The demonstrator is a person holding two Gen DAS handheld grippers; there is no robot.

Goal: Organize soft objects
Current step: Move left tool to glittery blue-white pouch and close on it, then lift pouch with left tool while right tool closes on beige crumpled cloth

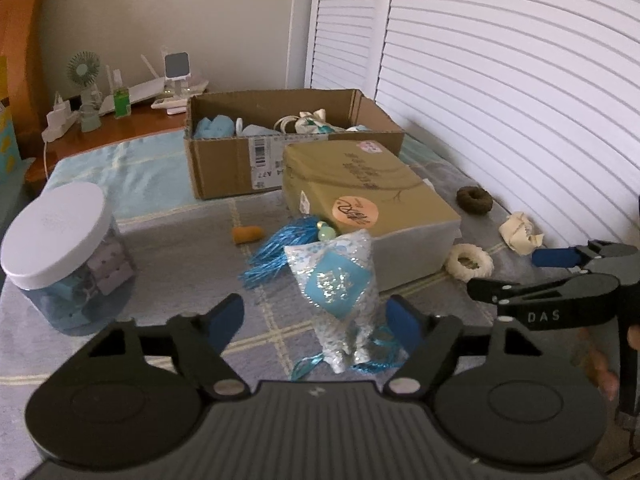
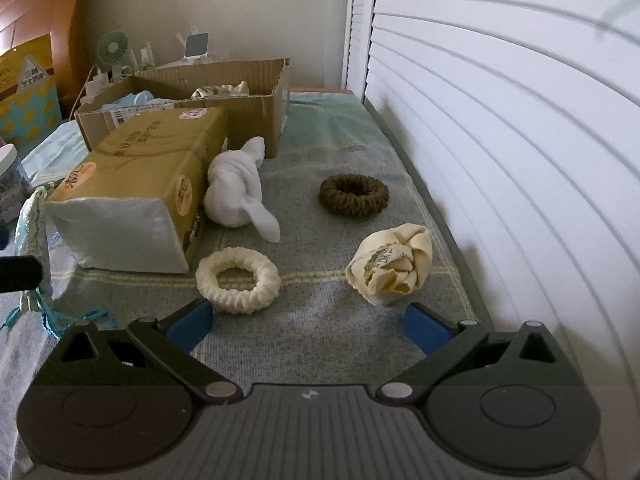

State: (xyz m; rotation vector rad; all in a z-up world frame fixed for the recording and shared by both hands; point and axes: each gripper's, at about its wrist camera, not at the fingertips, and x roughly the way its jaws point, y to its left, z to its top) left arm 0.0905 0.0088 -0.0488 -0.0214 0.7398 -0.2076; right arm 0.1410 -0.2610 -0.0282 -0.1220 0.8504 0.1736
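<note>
- We hold the left gripper (image 1: 316, 320) low over the bedspread (image 1: 168, 240), its jaws partly open on either side of the sequinned pouch (image 1: 340, 280); the blue pads do not seem to press the pouch, though the lower folds hide the contact.
- The pouch stands upright just in front of the tan box (image 1: 360, 184), with a blue tassel (image 1: 272, 248) beside it.
- Our right gripper (image 2: 310, 322) has its jaws wide, with nothing between them; the cream scrunchie (image 2: 238, 280) lies just ahead of its left pad and the crumpled cream cloth (image 2: 394, 272) just ahead of its right pad.
- The brown scrunchie (image 2: 354, 194) sits farther back in open space, and the white rolled cloth (image 2: 240, 192) leans against the tan box.
- The open cardboard box (image 1: 280, 152) behind the tan box already holds soft items.
- To the right, the bed edge meets the louvred doors (image 2: 500, 160), leaving little room there.
- To the left, a white-lidded jar (image 1: 64, 256) stands near the edge; bare bedspread lies between it and the pouch.
</note>
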